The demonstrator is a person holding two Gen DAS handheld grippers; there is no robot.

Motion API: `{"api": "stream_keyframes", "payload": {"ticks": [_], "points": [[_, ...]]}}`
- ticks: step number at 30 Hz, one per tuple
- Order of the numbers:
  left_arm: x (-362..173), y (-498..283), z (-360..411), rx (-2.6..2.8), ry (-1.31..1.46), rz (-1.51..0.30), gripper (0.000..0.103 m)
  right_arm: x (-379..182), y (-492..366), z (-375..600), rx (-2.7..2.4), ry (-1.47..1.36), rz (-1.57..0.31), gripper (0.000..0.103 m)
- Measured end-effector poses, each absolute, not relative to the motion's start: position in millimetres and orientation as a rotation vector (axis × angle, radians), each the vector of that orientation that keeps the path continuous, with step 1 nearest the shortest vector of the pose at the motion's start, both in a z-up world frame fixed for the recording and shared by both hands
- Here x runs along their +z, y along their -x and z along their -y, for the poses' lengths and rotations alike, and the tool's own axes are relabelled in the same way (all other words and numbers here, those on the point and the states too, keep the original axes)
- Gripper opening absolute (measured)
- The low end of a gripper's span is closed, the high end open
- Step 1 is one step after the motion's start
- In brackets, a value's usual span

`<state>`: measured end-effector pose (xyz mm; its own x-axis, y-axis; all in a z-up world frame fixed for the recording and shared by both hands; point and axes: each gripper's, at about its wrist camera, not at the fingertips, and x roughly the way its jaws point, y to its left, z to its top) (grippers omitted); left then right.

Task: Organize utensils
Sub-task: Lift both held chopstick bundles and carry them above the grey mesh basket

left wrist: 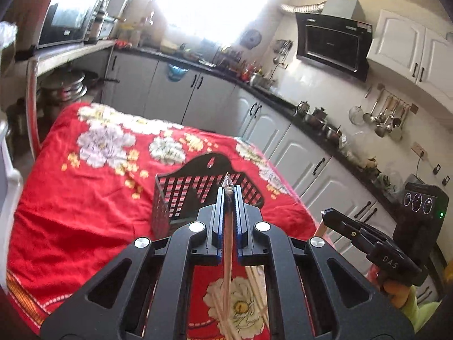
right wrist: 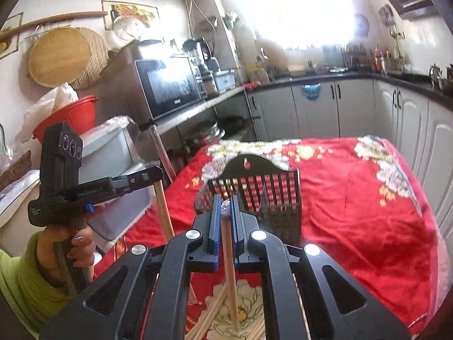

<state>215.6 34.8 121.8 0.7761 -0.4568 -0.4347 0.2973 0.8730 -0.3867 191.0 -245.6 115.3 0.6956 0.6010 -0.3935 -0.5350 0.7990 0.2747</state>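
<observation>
Ahead, black basket [left wrist: 209, 187] (cloth-covered table [left wrist: 85, 198])

Home kitchen: cabinets [left wrist: 297, 147], microwave [right wrist: 170, 85], range hood [left wrist: 331, 45].

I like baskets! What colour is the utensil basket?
Black utensil basket, seen best from the right wrist.

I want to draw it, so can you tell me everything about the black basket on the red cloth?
The black basket looks like plastic, with grid walls you can see the red flowered cloth through. Its back rises into a curved solid panel with a hanging hole. A divider splits the inside. It stands upright on the cloth, and no utensils show inside. Neither gripper touches it.
</observation>
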Motion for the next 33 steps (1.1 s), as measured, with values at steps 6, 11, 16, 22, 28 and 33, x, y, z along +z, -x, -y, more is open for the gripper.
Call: {"api": "stream_keyframes", "payload": {"ticks": [6, 11, 16, 22, 28, 33], "points": [[151, -222, -31, -0.415, 0.282, -0.476, 0.003, 139, -195, 250, 0.629, -0.152, -0.423, 0.007], [175, -231, -31, -0.411, 0.26, -0.422, 0.003, 162, -203, 252, 0.627, -0.151, -0.37, 0.007], [192, -246, -30, -0.399, 0.236, -0.396, 0.003, 185, -216, 250, 0.619, -0.133, -0.327, 0.007], [211, -260, -30, -0.377, 0.22, -0.351, 0.003, 208, -235, 247, 0.609, -0.134, -0.286, 0.007], [225, -274, -26, -0.312, 0.164, -0.292, 0.003, 227, -258, 242, 0.59, -0.131, -0.253, 0.007], [217, -289, -24, -0.279, 0.149, -0.299, 0.003, 232, -276, 240, 0.575, -0.132, -0.235, 0.007]]}}
